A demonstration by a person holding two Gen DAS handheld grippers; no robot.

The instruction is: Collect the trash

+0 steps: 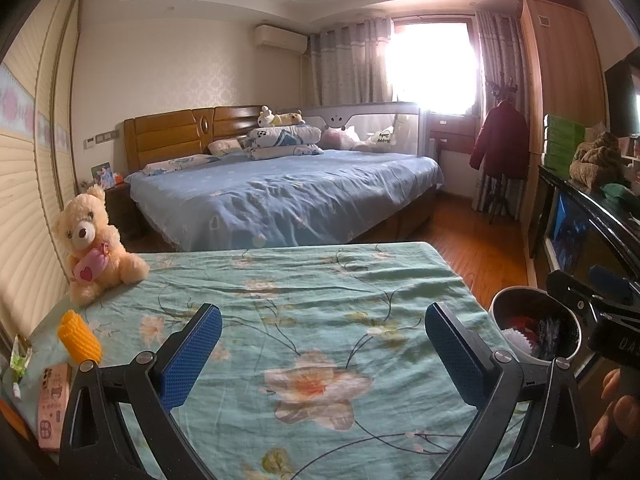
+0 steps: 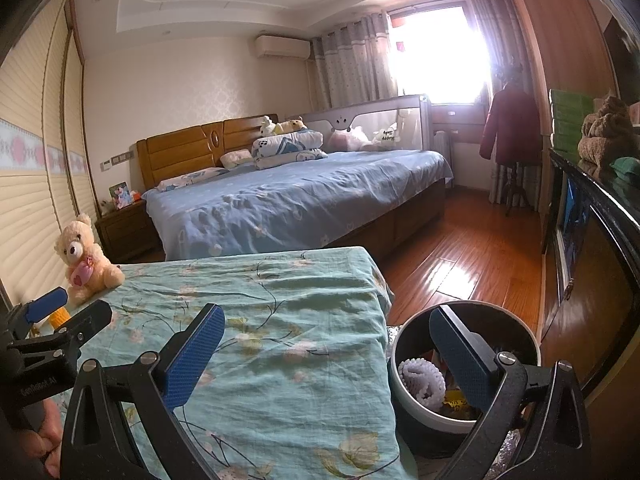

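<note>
A round bin (image 2: pixel 404 354) stands on the floor at the table's right edge, holding white foam netting (image 2: pixel 425 378) and wrappers; it also shows in the left wrist view (image 1: pixel 516 300). My right gripper (image 2: pixel 326 354) is open and empty, its right finger over the bin. My left gripper (image 1: pixel 323 354) is open and empty above the floral tablecloth (image 1: pixel 304 292). At the table's left lie a yellow foam sleeve (image 1: pixel 78 336), a pink packet (image 1: pixel 54 404) and a green wrapper (image 1: pixel 20 358).
A cream teddy bear (image 1: pixel 94 244) sits at the table's far left corner. A blue bed (image 1: pixel 288 196) lies beyond the table. A dark cabinet (image 2: pixel 592 240) lines the right wall, with wooden floor (image 2: pixel 452 260) between.
</note>
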